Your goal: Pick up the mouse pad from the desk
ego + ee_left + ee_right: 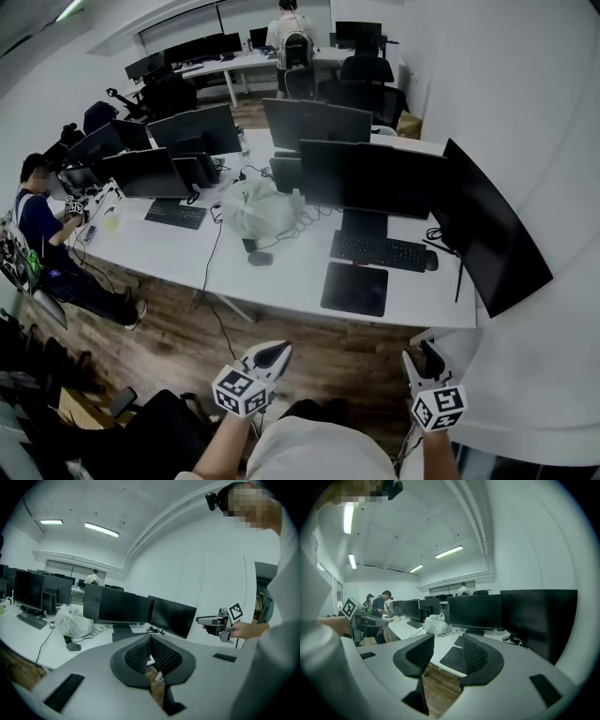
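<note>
The mouse pad (pixel 354 288) is black and flat. It lies on the white desk (pixel 281 274), close to the front edge, just in front of the keyboard (pixel 380 250). Nothing sits on it.

The two grippers are not at the desk. They hang in the air above the wooden floor (pixel 319 349), well apart from the pad. The pad is ahead of them, a bit closer to the right gripper (pixel 428 359) than to the left gripper (pixel 274 353).

The right gripper's jaws stand apart and nothing is between them. In the right gripper view the far-off pad (pixel 452 658) shows through the gap.

In the left gripper view, the left gripper's two jaws lean together and meet at their tips. They hold nothing.

A white bag (pixel 261 208) and a small dark mouse (pixel 260 258) are on the desk to the left of the pad. Dark screens (pixel 370 178) stand behind the keyboard
</note>
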Available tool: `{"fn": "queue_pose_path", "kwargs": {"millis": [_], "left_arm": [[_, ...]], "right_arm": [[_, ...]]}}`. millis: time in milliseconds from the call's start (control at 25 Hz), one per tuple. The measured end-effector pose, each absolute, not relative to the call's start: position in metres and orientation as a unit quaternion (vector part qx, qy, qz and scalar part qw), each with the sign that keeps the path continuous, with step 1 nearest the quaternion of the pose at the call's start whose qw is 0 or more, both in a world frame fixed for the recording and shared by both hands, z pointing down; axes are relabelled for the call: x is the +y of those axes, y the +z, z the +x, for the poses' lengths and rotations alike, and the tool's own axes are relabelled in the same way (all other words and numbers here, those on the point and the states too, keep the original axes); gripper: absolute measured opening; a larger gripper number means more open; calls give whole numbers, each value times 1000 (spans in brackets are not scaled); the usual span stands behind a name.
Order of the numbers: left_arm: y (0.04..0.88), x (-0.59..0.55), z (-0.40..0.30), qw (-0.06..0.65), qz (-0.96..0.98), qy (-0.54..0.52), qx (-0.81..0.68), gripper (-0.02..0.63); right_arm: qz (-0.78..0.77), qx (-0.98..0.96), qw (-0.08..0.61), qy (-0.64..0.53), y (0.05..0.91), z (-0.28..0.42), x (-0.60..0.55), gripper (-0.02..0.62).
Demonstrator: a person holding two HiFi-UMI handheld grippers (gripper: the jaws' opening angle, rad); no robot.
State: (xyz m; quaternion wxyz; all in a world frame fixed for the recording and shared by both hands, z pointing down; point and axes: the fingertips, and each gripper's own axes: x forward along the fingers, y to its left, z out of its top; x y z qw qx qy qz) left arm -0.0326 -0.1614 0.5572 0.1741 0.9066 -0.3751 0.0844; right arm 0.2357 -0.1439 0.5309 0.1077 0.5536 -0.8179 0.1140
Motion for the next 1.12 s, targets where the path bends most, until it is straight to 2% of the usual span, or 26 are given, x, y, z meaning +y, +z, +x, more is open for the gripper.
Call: {"fn": "queue_pose_path", "kwargs": {"millis": [1120], "left_arm": [[613, -376, -9, 180, 937, 128, -269, 15]], "right_arm": [[594, -763, 158, 200, 614, 226, -332, 207]]}}
